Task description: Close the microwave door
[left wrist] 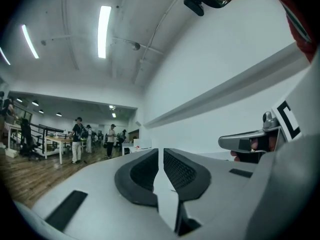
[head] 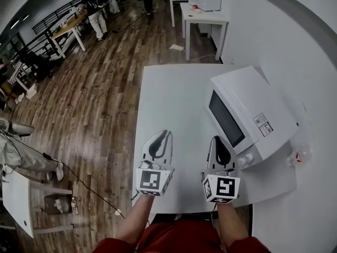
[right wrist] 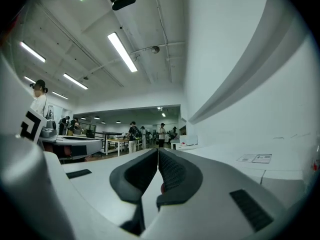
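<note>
The microwave stands along the desk's right edge, towards its far right corner; its door, with the dark window, faces the middle of the desk and looks flush with the casing; judged from that, the closing step seems done and nothing of the task is left to push. Neither claw touches the microwave; both are held level above the desk's near edge, the left claw towards the near left corner, the right claw just short of the microwave's control end. The left claw is narrow, a thin slit showing between its pads with nothing in it; the right claw has its tips together and is also empty. The next move probably calls only for a check that the door has latched; if it has not, a flat press on the door's free edge would do. Count: one microwave; one door; one desk beneath it; two claws; one clear bottle at the desk's right edge.
</note>
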Demonstrator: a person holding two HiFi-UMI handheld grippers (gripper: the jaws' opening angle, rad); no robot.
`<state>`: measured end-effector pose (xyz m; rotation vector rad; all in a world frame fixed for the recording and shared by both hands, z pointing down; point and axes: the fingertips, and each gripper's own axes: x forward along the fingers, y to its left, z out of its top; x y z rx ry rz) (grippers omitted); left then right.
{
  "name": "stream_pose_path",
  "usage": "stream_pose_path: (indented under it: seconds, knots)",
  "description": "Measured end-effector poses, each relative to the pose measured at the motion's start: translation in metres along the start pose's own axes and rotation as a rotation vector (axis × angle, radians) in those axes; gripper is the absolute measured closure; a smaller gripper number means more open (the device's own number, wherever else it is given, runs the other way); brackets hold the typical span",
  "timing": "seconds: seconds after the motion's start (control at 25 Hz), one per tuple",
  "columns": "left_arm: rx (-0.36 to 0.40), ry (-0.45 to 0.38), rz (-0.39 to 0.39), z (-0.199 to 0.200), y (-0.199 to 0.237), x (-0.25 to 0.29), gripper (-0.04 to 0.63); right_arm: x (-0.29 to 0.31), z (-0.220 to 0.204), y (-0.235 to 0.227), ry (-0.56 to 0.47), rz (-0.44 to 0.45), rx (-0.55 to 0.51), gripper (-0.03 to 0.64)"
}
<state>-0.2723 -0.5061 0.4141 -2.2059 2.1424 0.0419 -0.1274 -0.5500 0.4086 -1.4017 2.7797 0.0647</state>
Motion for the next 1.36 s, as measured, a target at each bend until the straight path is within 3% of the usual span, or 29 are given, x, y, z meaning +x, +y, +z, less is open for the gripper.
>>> stream_pose_path:
  seconds: [0.44,1.36]
  knots:
    - [-0.030,-0.015,0.123,0.010,0.044,-0.037,0.569,0.023,0.013,0.059,-0.015,0.111,-0.028,0.589]
    - [-0.021,-0.025,0.080,0.017,0.029,-0.029,0.569,0.018,0.017,0.048,0.004,0.086,-0.059,0.589]
